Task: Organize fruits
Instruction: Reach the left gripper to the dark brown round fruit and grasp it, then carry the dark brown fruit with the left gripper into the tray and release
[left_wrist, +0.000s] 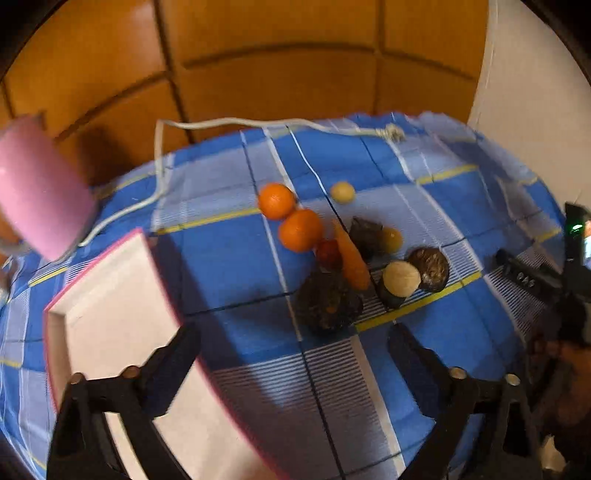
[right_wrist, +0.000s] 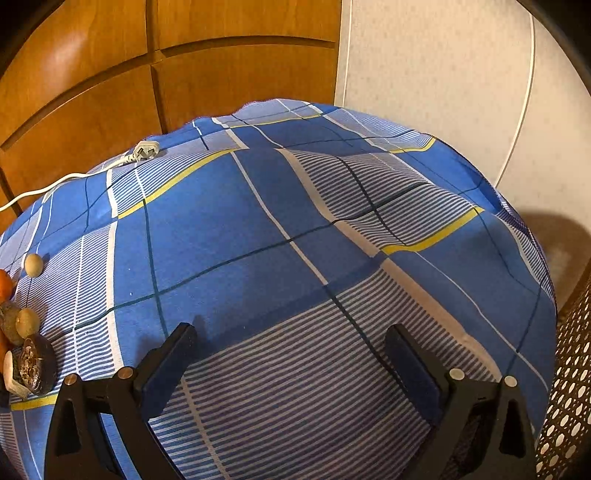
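A heap of produce lies on the blue checked cloth (left_wrist: 229, 258) in the left wrist view. It holds two oranges (left_wrist: 276, 201) (left_wrist: 301, 229), a carrot (left_wrist: 351, 260), a small red fruit (left_wrist: 328, 253), pale round fruits (left_wrist: 342, 192) (left_wrist: 400, 278) and dark rough ones (left_wrist: 327, 304) (left_wrist: 430, 273). My left gripper (left_wrist: 291, 332) is open just short of the nearest dark fruit, holding nothing. A white tray with a pink rim (left_wrist: 122, 295) lies under its left finger. My right gripper (right_wrist: 290, 332) is open over bare cloth, with the heap at the left edge (right_wrist: 35, 363).
A pink cylinder (left_wrist: 40, 188) stands at the far left beside a white cable (left_wrist: 159, 173), whose plug (right_wrist: 146, 151) lies on the cloth's far edge. Wooden panels (right_wrist: 110, 92) rise behind. A woven basket (right_wrist: 569, 387) sits off the cloth's right side.
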